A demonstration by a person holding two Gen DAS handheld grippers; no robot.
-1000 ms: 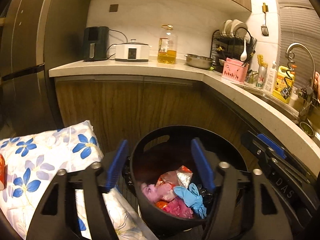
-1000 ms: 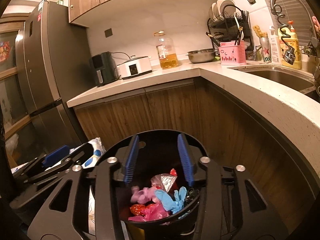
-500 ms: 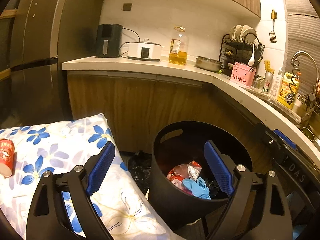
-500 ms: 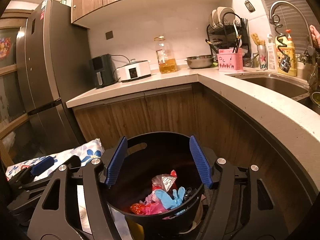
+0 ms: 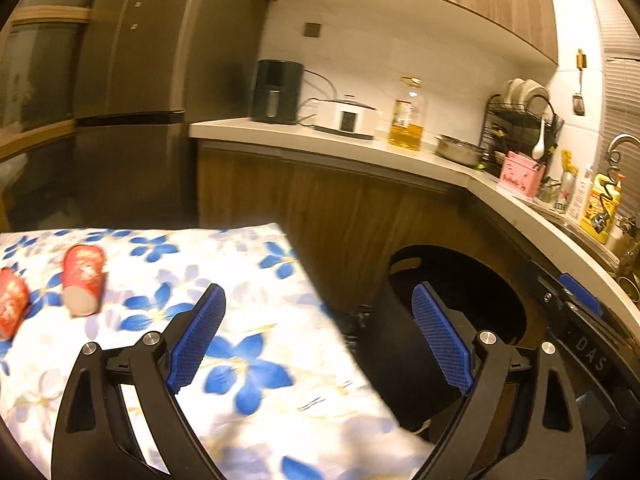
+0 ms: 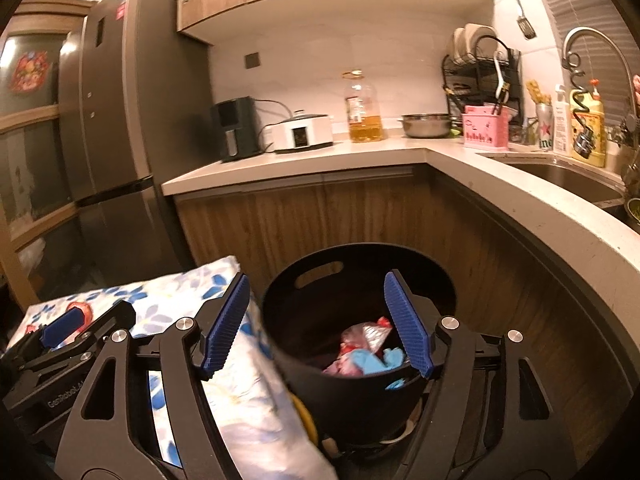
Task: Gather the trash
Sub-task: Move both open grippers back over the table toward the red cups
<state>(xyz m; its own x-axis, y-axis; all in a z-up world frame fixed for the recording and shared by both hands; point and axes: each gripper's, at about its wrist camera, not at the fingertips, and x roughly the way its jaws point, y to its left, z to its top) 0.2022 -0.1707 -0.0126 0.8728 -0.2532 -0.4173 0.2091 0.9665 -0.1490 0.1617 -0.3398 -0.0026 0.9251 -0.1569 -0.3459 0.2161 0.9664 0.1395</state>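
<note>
A black round bin (image 6: 360,364) stands on the floor by the cabinets, with red, pink and blue trash (image 6: 366,350) inside. My right gripper (image 6: 316,320) hangs over its near rim, jaws opening and empty. My left gripper (image 5: 318,336) has its jaws opening too, nothing between them, over the edge of a table with a blue-flowered cloth (image 5: 240,360). Two red paper cups (image 5: 83,280) lie on the cloth at the far left. In the left wrist view the bin (image 5: 456,308) shows at the right, and the right gripper's finger (image 5: 580,300) beside it.
A curved counter (image 6: 520,200) with a sink wraps the right side, wooden cabinet fronts (image 6: 320,220) below it. On it stand an oil bottle (image 6: 362,108), a cooker, a steel bowl and a dish rack. A tall fridge (image 6: 120,120) stands at the left.
Both grippers drew back from over the bin and swung left while their jaws widened. The left one now faces the flowered table, and the red cups have come into view.
</note>
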